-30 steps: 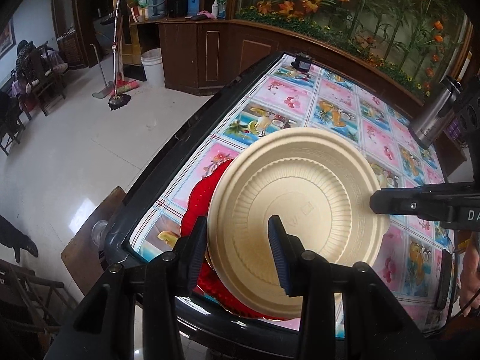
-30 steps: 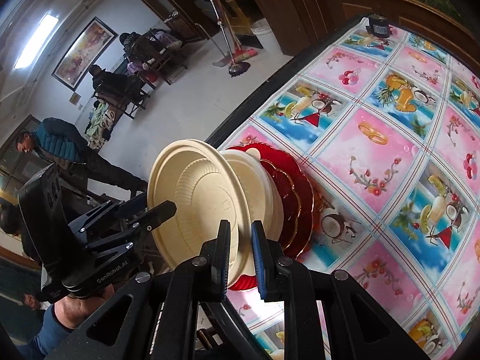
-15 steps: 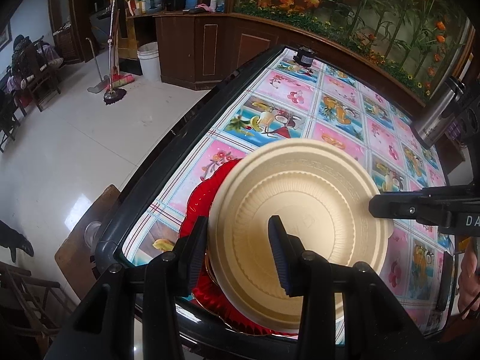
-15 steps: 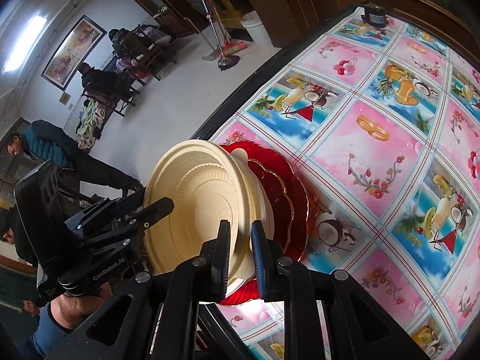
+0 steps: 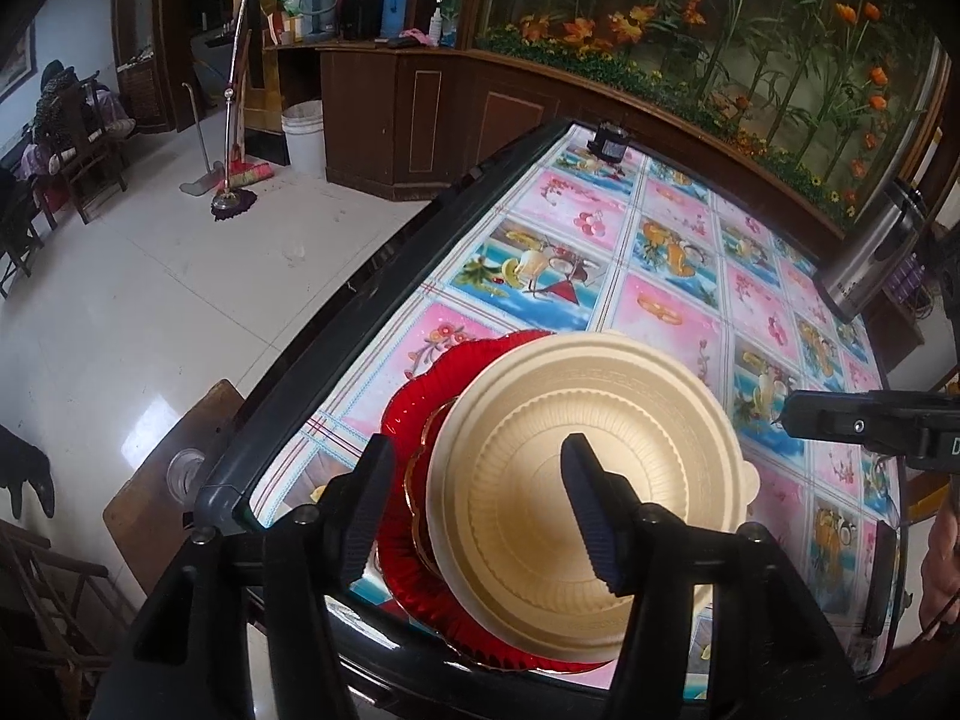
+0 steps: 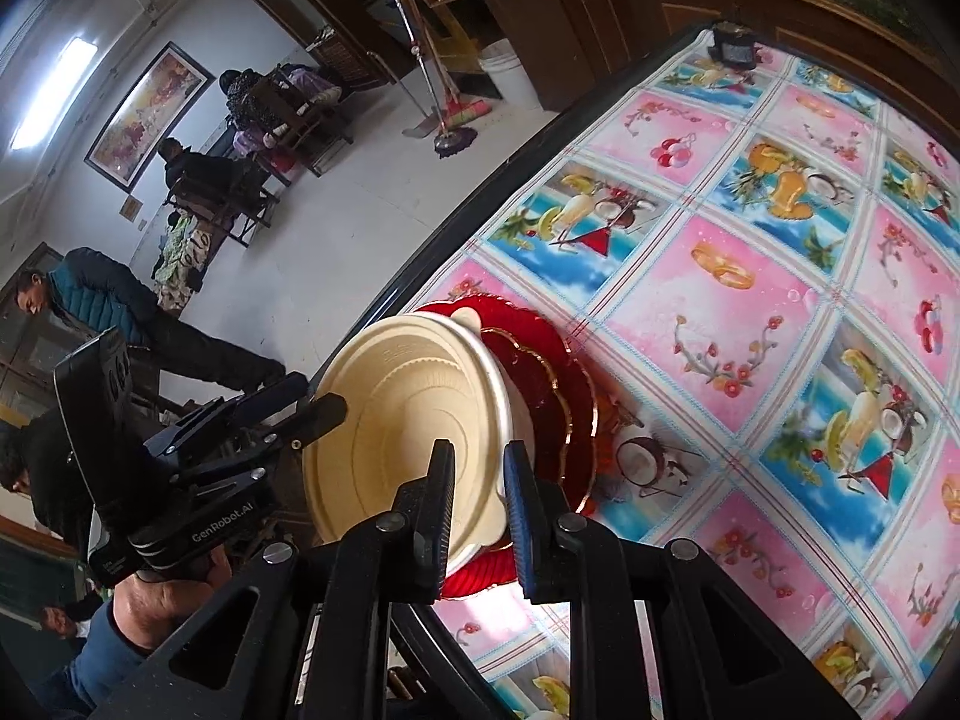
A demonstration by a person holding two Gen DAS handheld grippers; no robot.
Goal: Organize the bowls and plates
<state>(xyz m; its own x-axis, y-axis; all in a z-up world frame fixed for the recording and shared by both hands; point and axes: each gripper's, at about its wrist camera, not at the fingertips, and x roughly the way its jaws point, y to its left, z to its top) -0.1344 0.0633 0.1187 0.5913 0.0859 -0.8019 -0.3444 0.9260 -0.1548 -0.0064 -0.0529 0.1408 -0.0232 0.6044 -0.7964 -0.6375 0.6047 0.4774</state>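
The cream plate [image 5: 591, 498] sits on top of the red plates [image 5: 414, 414], stacked at the near edge of the surface [image 5: 678, 300]. The left gripper [image 5: 474, 504] is opening its fingers, which stand clear on either side of the cream plate. The right gripper [image 6: 477, 492] is opening too, the cream rim between its fingers, contact hard to judge. A clean release probably means spreading both wider before drawing back, so the stack stays centred on the red plates.
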